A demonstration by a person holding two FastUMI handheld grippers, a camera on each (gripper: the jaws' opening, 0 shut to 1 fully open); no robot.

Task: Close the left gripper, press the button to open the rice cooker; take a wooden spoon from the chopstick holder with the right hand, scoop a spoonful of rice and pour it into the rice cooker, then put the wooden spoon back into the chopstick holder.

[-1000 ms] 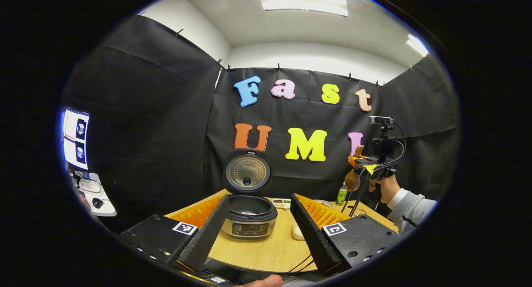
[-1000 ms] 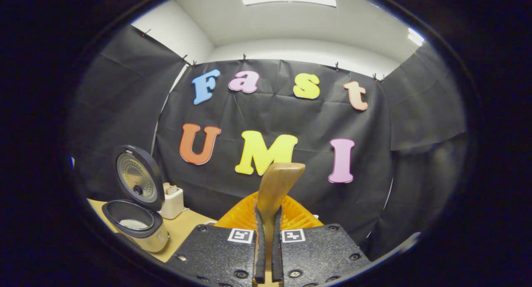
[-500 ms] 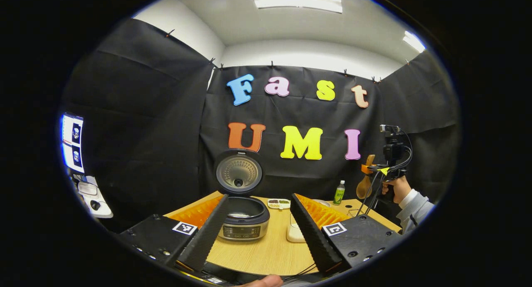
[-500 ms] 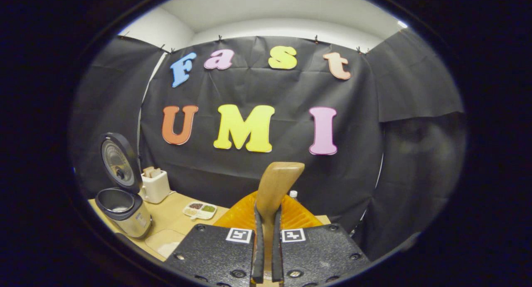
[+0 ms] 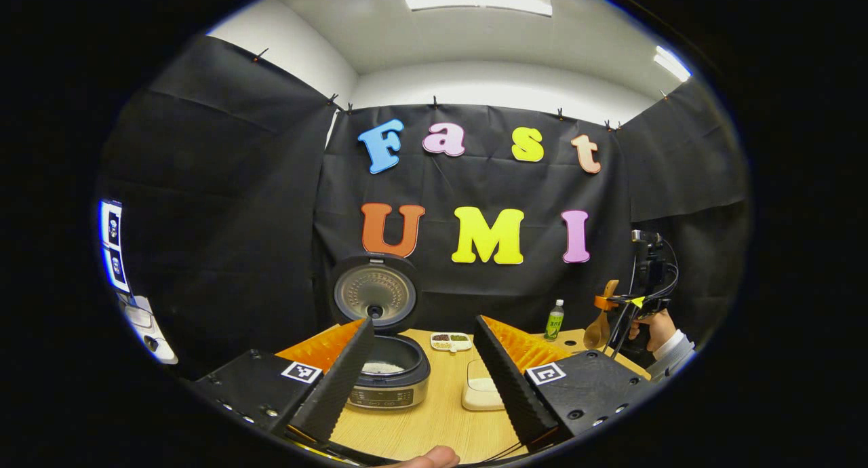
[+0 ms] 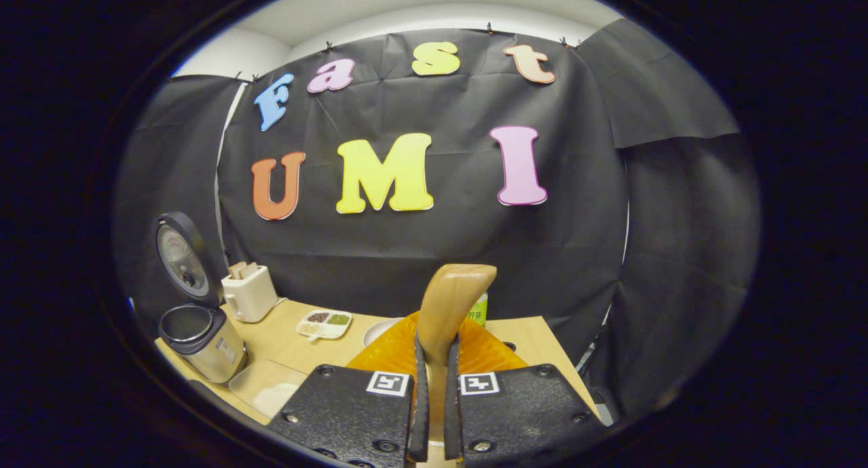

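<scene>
The rice cooker (image 5: 385,381) stands open on the wooden table, its lid (image 5: 375,294) upright and white rice in the pot. My left gripper (image 5: 423,324) is open, with the cooker showing past its left finger. Far right, my right gripper (image 5: 616,303) hangs in a hand above the table's right end, shut on the wooden spoon (image 5: 599,327), bowl downward. In the right gripper view the spoon's handle (image 6: 450,304) stands up between the shut fingers of the right gripper (image 6: 436,349). The cooker (image 6: 198,340) and the white chopstick holder (image 6: 248,296) sit far left.
A shallow white rice tray (image 5: 483,392) lies right of the cooker, seen also as the tray (image 6: 263,388). A small divided dish (image 6: 324,323), a pale bowl (image 6: 378,329) and a green bottle (image 5: 555,319) stand toward the back. The table's right edge (image 6: 559,359) is near my right gripper.
My right gripper has carried the spoon rightward and lower, away from the cooker, and its view has tilted down onto the table. The left gripper stays open and has swung slightly right.
</scene>
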